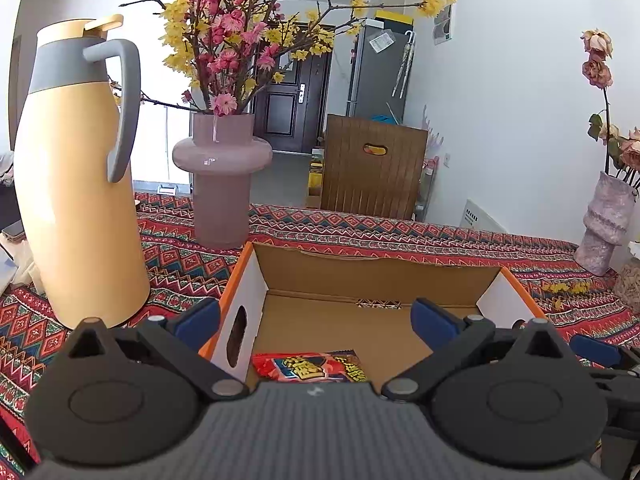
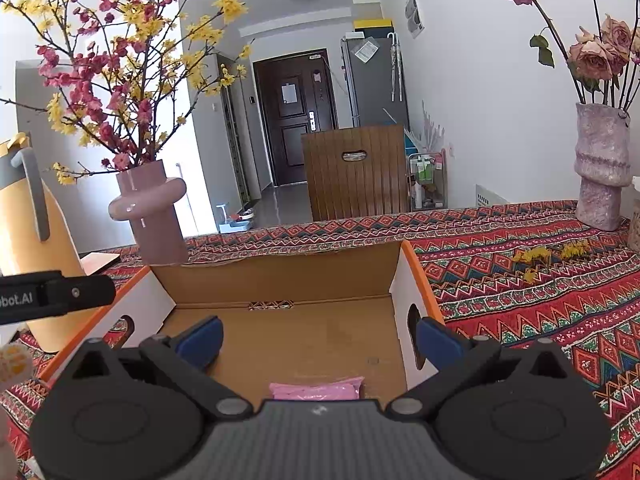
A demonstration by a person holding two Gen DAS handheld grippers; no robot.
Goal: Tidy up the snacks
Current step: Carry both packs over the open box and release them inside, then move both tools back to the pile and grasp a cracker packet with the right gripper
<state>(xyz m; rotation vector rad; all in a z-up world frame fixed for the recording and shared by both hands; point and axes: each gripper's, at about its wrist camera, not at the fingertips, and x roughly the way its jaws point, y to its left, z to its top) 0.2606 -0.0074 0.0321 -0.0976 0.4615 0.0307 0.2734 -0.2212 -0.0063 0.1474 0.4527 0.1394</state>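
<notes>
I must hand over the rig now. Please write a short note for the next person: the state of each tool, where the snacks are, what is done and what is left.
Left tool: open, nothing between its fingers, over the left part of the cardboard box.
Right tool: open, holds nothing, over the right part of the same box.
Snacks: a red snack packet lies on the box floor at the near left; a pink snack packet lies on the floor at the near right.
Done: both packets are in the box and released.
Left: no other snacks are visible on the patterned tablecloth in these views; check outside the views before you stop.
</notes>
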